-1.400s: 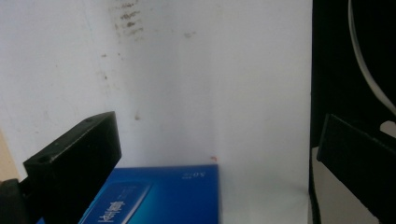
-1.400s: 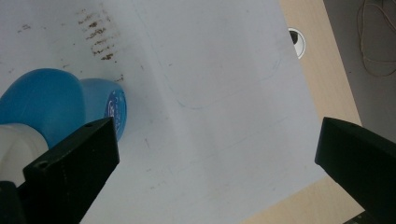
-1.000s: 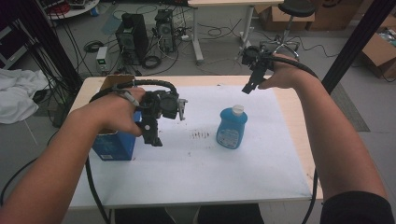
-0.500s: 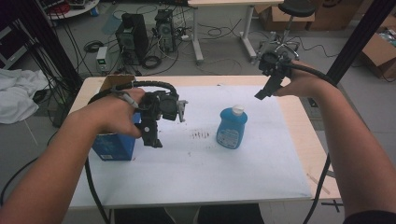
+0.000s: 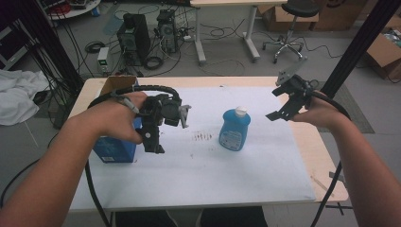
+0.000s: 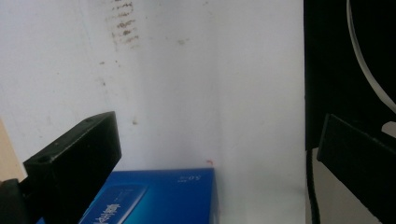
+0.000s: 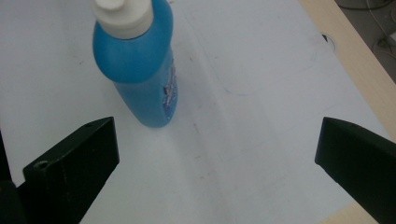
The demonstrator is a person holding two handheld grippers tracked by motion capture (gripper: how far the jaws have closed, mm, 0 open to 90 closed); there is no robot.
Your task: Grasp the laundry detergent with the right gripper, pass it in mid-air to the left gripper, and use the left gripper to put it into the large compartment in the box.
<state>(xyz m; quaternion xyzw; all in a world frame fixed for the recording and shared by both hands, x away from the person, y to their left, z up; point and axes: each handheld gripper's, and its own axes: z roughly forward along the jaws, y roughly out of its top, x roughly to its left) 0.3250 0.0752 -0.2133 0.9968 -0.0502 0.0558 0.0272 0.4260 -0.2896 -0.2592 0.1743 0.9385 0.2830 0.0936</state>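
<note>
We're barely getting going here: blue bottle [image 5: 235, 128] is standing untouched mid-worktop [image 5: 213, 175], with both the left gripper [image 5: 153, 137] and right gripper [image 5: 283, 109] hovering either side of it, fingers spread and empty.

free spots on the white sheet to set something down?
Biggest bare patch: near strip of the white sheet, nearer than the blue box and blue bottle. Also free: right of the bottle, below the right tool. Crowded: left side, around the box and left tool.
</note>
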